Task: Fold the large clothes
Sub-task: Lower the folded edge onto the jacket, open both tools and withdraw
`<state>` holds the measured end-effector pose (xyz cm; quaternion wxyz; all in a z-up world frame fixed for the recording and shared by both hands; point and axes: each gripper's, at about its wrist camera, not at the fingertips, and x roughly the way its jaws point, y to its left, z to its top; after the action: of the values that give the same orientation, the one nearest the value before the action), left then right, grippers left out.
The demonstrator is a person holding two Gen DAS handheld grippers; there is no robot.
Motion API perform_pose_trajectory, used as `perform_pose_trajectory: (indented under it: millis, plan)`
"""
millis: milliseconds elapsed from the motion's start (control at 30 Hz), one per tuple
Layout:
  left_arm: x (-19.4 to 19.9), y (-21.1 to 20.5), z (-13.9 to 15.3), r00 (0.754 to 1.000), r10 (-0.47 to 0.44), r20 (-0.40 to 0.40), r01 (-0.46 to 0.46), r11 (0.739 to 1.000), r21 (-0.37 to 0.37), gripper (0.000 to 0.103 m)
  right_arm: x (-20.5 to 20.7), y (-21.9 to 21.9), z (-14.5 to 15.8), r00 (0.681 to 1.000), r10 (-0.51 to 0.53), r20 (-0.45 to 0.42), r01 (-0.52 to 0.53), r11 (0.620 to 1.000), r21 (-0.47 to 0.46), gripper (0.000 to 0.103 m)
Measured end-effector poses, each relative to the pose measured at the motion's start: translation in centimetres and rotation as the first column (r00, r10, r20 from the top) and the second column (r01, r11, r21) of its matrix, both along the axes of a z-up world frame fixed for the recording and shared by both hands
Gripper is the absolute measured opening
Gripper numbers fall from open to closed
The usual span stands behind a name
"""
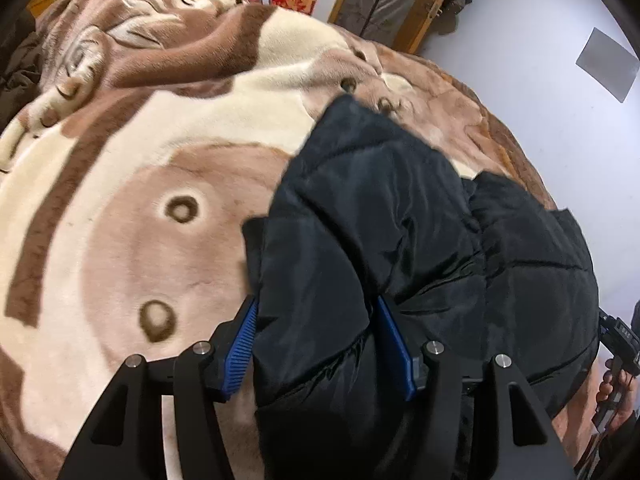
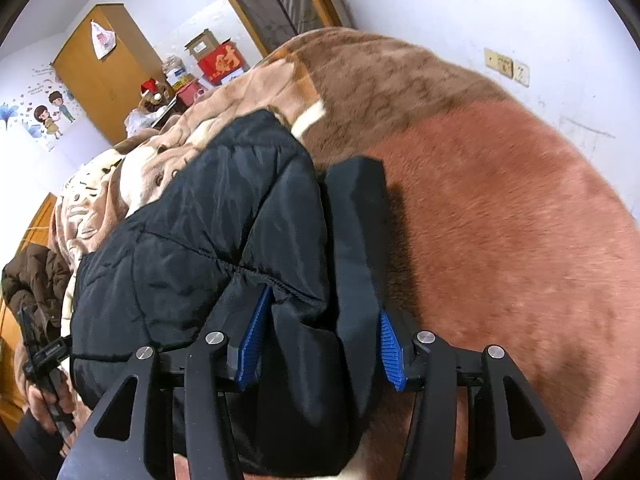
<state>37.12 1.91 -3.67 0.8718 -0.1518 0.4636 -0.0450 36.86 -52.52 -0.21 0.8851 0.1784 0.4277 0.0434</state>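
The black quilted jacket (image 1: 400, 220) lies folded on the plush brown-and-cream blanket (image 1: 140, 200) near the bed's edge, its long axis running away from both cameras. Its shell is smooth and puffy, with stitched seams. The left gripper (image 1: 320, 344) stands part open around a padded fold; the right gripper (image 2: 320, 344) likewise, with blue ribbed pads (image 2: 252, 344) beside the cloth, not squeezing it.

- Our left gripper (image 1: 316, 344) has black arms with holes shaped like triangles.
- Its fingers (image 1: 242, 350) have blue pads with little ridges.
- Round silver screws (image 1: 201, 347) sit on the joints.
- Our right gripper (image 2: 320, 344) looks the same: black arms, blue ridged pads (image 2: 391, 354), silver screws (image 2: 423, 336).
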Motion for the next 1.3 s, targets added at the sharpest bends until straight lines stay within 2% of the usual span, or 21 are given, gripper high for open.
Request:
perform_pose_trajectory:
  millis: [200, 333, 467, 567, 633, 767, 933, 1300]
  plan:
    - [-0.4, 1.4, 3.8, 0.992, 0.059, 0.113, -0.060, 0.998, 0.009, 0.062, -1.0, 1.3, 3.5, 0.996, -0.007, 0.094, 0.019, 0.991, -0.134, 0.052]
    - [1.3, -0.2, 4.1, 0.990, 0.010, 0.140, -0.013, 1.000, 0.022, 0.062, 0.2, 3.7, 4.9, 0.989, 0.043, 0.141, -0.017, 0.982, -0.186, 0.052]
    - [3.4, -2.8, 2.1, 0.992, -0.062, 0.106, 0.056, 0.996, 0.065, 0.062, 2.6, 5.5, 3.2, 0.991, 0.094, 0.092, -0.072, 0.972, -0.223, 0.052]
    - [4.2, -3.6, 1.0, 0.991, -0.083, 0.104, 0.072, 0.991, 0.109, 0.068, 4.2, 5.1, 1.0, 0.996, 0.080, 0.031, -0.072, 0.974, -0.213, 0.051]
    - [4.5, -3.4, 0.8, 0.990, -0.086, 0.108, 0.074, 0.991, 0.111, 0.072, 4.1, 4.9, 0.7, 0.996, 0.077, 0.032, -0.069, 0.976, -0.206, 0.051]
    - [4.2, -3.2, 1.3, 0.991, -0.082, 0.102, 0.071, 0.992, 0.108, 0.073, 3.4, 5.0, 1.4, 0.997, 0.067, 0.031, -0.059, 0.975, -0.214, 0.051]
    - [1.2, -3.1, 3.5, 0.990, -0.069, 0.125, 0.053, 0.990, 0.133, 0.073, 0.5, 5.8, 3.3, 0.997, 0.055, 0.051, -0.043, 0.976, -0.212, 0.051]
    - [-9.8, -5.2, 10.2, 0.974, -0.081, 0.209, 0.048, 0.986, 0.157, 0.073, -9.6, 11.3, 7.1, 0.990, 0.101, 0.095, -0.080, 0.976, -0.202, 0.052]
